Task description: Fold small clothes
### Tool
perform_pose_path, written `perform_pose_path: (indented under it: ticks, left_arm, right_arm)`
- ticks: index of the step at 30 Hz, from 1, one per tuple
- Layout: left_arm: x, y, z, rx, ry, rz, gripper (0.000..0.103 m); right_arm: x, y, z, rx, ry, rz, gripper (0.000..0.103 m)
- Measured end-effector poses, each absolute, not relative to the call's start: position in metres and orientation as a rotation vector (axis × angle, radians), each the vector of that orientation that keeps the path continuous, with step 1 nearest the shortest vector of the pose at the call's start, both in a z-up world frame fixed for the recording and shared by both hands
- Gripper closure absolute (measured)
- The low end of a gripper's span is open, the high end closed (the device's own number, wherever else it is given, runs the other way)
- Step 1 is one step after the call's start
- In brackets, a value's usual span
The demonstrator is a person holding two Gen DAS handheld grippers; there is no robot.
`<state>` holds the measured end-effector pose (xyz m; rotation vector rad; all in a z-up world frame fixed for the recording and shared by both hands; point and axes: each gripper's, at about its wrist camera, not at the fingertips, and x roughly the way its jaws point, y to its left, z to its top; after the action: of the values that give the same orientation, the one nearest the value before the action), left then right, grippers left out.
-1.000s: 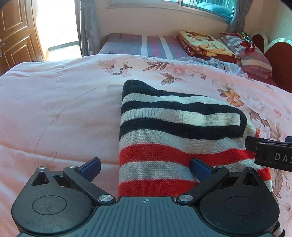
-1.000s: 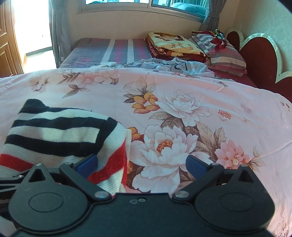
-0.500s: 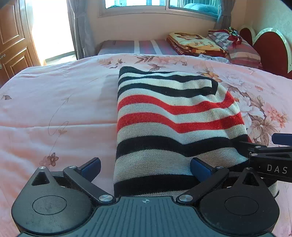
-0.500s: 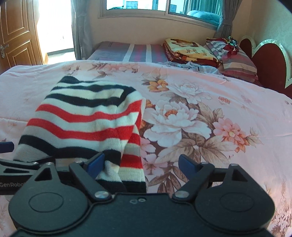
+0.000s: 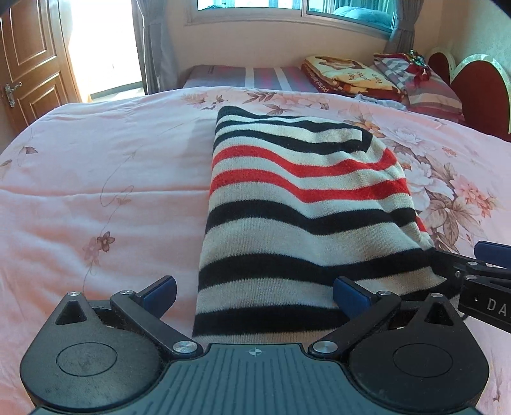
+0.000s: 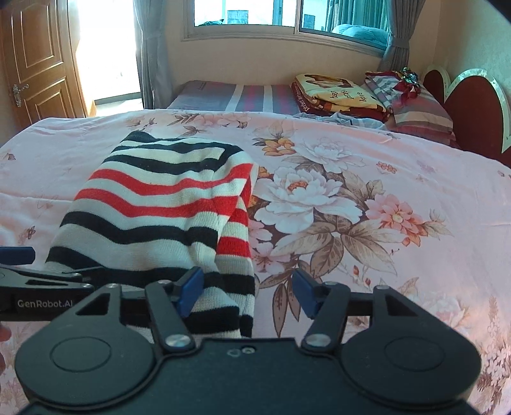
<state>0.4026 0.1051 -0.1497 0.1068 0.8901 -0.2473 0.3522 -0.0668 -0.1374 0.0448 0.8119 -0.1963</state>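
Striped knit in black, cream and red, the small sweater (image 5: 297,204) is lying folded on the pink flowered bedspread (image 5: 95,178), running lengthwise from the near edge of the bed towards the far edge, a little left of the big printed blossoms (image 6: 306,188). Its left side is forming a straight folded edge; on its right side a loose striped flap (image 6: 236,255) is hanging over, reaching down towards the near edge of the bed.

Over the near end of the sweater the left gripper (image 5: 254,295) is hovering with its blue-padded fingers (image 5: 159,292) spread wide, one over bare bedspread and the other over the knit, gripping nothing. Beside it, the right gripper (image 6: 246,292) is standing with its jaws well apart too; its left pad is sitting against the striped flap and its right pad is over the flowered cloth, so nothing is being pinched. Each gripper is showing at the edge of the other's view, close together at the sweater's near right corner.

Beyond the far edge of the bed a second bed with a striped sheet (image 6: 255,95) is carrying a pile of folded blankets (image 6: 335,92) and pillows (image 6: 418,111) below the window (image 6: 287,12), beside a red heart-shaped headboard (image 6: 472,105). A wooden door (image 5: 28,60) is standing at the left.
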Motion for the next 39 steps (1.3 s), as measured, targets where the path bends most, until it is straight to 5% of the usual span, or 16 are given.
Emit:
perform_pose_path:
  ticks: [13, 18, 39]
  left_arm:
    - [0.390, 0.102, -0.144, 0.123, 0.915, -0.197, 0.000]
    - [0.363, 0.107, -0.116, 0.121, 0.871, -0.206, 0.000]
    - [0.116, 0.164, 0.010, 0.095, 0.688, -0.156, 0.000]
  right_arm:
    - [0.349, -0.082, -0.146, 0.131, 0.897, -0.190, 0.035]
    - [0.323, -0.077, -0.119, 0.122, 0.845, -0.148, 0.022]
    - [0.084, -0.059, 0.000, 0.053, 0.635, -0.003, 0.005]
